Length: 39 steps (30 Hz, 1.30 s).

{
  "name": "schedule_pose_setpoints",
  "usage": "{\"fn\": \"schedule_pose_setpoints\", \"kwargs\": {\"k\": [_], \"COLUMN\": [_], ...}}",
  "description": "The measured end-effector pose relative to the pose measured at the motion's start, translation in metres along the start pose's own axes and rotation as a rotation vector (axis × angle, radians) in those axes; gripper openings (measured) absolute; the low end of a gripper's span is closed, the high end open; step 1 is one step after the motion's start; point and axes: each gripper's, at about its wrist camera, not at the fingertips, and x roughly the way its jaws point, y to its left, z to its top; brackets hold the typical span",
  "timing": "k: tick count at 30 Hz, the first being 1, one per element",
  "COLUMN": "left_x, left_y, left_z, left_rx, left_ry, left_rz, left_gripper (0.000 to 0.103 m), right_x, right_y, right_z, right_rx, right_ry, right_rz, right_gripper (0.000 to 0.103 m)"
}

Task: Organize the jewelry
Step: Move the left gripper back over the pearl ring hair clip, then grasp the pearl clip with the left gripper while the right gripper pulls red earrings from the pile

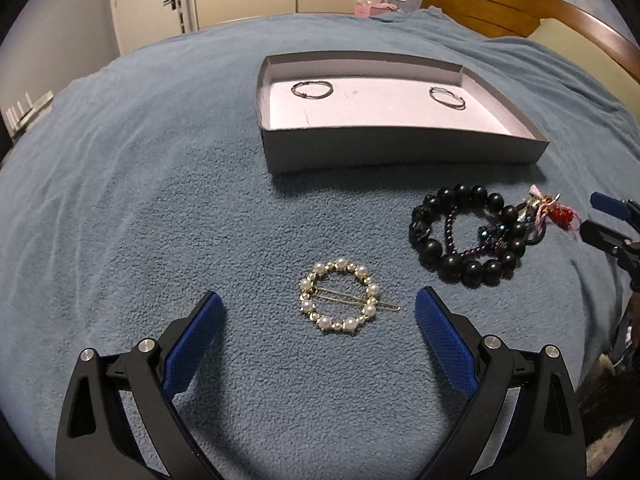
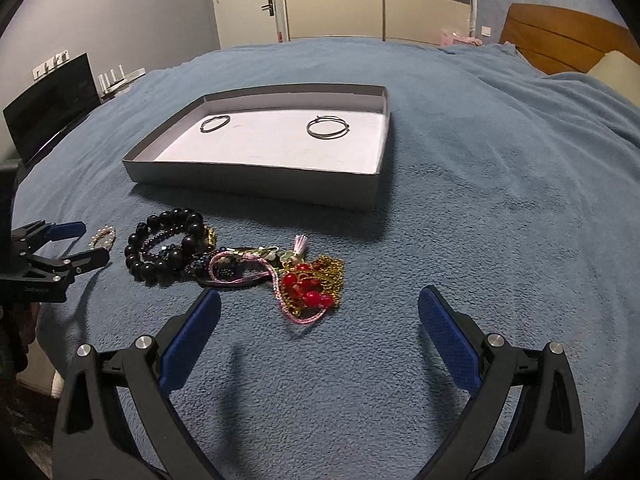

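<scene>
A round pearl hair clip (image 1: pixel 339 297) lies on the blue blanket, just ahead of my open left gripper (image 1: pixel 319 304), between its blue pads and untouched. To its right sits a black bead bracelet (image 1: pixel 468 236) with a purple strand inside it. In the right wrist view the same black bracelet (image 2: pixel 166 246) heads a heap with a pink cord (image 2: pixel 244 270), red beads (image 2: pixel 308 290) and a gold chain (image 2: pixel 330 276). My right gripper (image 2: pixel 319 306) is open, just short of the red beads. A shallow grey box (image 1: pixel 400 148) holds two thin hoops (image 1: pixel 312 89) (image 1: pixel 447 97).
The box (image 2: pixel 256 178) lies beyond the heap on the bed. A wooden headboard (image 1: pixel 520 12) and pillow are at the right. A dark screen (image 2: pixel 52 108) stands off the bed's left edge. The left gripper (image 2: pixel 76 244) shows at the left of the right wrist view.
</scene>
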Motion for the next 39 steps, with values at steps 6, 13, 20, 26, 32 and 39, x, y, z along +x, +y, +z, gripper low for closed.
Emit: {"fn": "schedule_pose_setpoints", "kwargs": {"k": [6,13,20,26,32,39], "left_x": [0.004,0.001,-0.003,-0.004,-0.003,-0.006], "left_y": [0.0,0.002,-0.004,-0.01,-0.007,-0.008], "left_z": [0.0,0.0,0.0,0.001,0.001,0.001], "left_rx": [-0.007,-0.018,0.024,0.05,0.048,0.057], "left_ry": [-0.003,-0.021,-0.041,-0.049,-0.041,-0.04], "left_rz": [-0.001,-0.021,-0.016,-0.019,-0.014,-0.018], "left_gripper": [0.096,0.094,0.084,0.075,0.059,0.042], "right_x": [0.001,0.004,0.005,0.005,0.003,0.0], "right_y": [-0.001,-0.004,0.0,0.005,0.013,0.015], "right_z": [0.0,0.0,-0.001,0.001,0.001,0.001], "right_rx": [0.001,0.015,-0.002,-0.019,-0.067,-0.084], "right_ry": [0.007,0.018,0.019,0.017,0.013,0.013], "right_rz": [0.006,0.008,0.012,0.014,0.013,0.012], "right_gripper": [0.096,0.086,0.072,0.055,0.032,0.01]}}
